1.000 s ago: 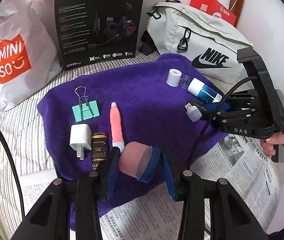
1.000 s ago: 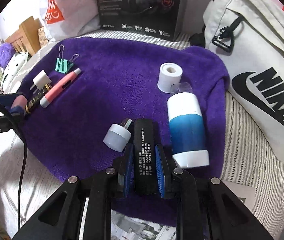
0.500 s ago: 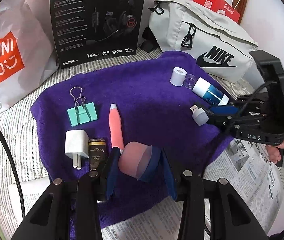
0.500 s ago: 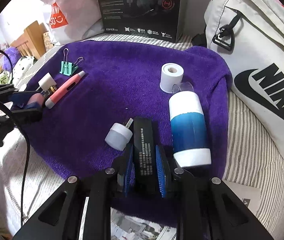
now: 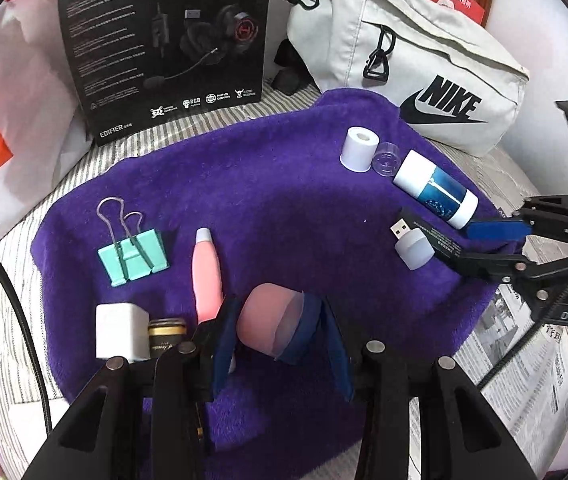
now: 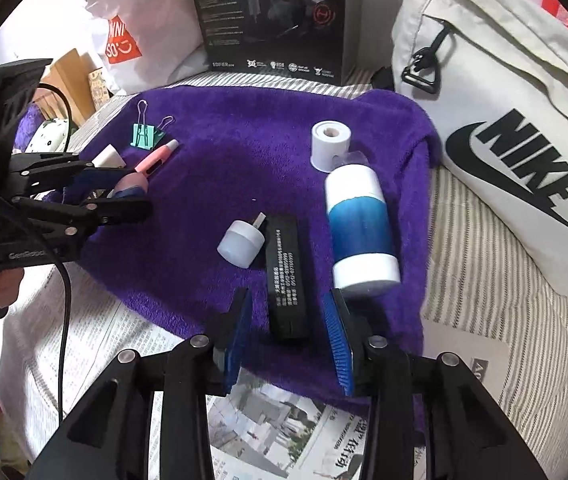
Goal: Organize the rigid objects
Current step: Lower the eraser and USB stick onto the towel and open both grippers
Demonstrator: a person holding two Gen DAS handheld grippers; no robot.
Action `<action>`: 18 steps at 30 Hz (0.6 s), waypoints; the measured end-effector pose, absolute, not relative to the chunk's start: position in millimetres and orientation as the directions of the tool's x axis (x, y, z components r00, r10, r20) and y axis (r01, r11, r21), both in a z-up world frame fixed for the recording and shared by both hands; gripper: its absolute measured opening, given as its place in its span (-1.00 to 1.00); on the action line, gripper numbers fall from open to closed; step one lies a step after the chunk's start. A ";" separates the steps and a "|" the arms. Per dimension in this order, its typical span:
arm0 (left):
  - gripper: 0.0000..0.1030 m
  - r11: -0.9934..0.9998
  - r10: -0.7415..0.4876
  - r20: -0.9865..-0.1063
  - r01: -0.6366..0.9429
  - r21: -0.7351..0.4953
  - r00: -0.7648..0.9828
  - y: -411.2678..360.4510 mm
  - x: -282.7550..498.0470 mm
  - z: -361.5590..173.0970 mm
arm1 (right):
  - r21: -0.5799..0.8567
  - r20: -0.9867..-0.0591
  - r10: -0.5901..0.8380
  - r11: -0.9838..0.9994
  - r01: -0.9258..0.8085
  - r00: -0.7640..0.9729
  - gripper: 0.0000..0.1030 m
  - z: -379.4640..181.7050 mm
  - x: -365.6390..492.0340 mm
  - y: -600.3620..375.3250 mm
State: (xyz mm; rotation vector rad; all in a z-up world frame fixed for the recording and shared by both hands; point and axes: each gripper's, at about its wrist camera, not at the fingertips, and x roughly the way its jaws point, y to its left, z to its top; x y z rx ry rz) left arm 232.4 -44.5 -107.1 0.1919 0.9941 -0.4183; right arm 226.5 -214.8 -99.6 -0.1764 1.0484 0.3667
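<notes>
My left tongs [image 5: 279, 332] are clamped on a squat pink cylinder with a blue band [image 5: 271, 322], holding it low over the near edge of the fuzzy purple towel [image 5: 267, 184], just beside the pink pen-shaped tube with a pale cap [image 5: 205, 276]. To the left of that tube lie a mint-green binder clip with wire handles [image 5: 133, 254], a white cube-shaped plug adapter [image 5: 119, 332] and a small dark bottle with a gold rim [image 5: 165, 334], the last two touching. My right tongs [image 6: 288, 336] have just been opening, and their blue pads [image 6: 237, 334] now stand clear on either side of the flat black rectangular block with white print [image 6: 286, 276], which lies on the towel between them, gripped by nothing. A pale stubby USB plug with a rounded cap [image 6: 243, 242] rests against the block's left side, and a white-and-blue plastic bottle lying on its side [image 6: 360, 232] is just to its right, its clear cap close to an upright white cylinder with a hole in its top [image 6: 330, 144]. Newspaper [image 6: 279, 428] lies under the towel's near edge. Behind the towel stand a black headset box [image 5: 163, 44] and a pale grey Nike bag [image 5: 408, 64].
</notes>
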 end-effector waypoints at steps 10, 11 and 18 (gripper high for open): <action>-0.23 0.899 -0.219 -0.856 0.438 0.010 0.469 -55.4 233.7 -115.4 | 0.094 -0.860 0.248 0.936 -0.340 0.445 -0.25 -103.4 226.9 -224.2; -0.20 0.900 -0.217 -0.857 0.435 0.009 0.467 -55.6 233.1 -115.3 | 0.098 -0.860 0.250 0.937 -0.337 0.444 -0.25 -104.0 227.6 -224.1; 0.14 0.897 -0.200 -0.870 0.441 0.023 0.450 -61.7 221.9 -115.8 | 0.097 -0.864 0.239 0.943 -0.318 0.443 -0.24 -104.5 228.0 -224.8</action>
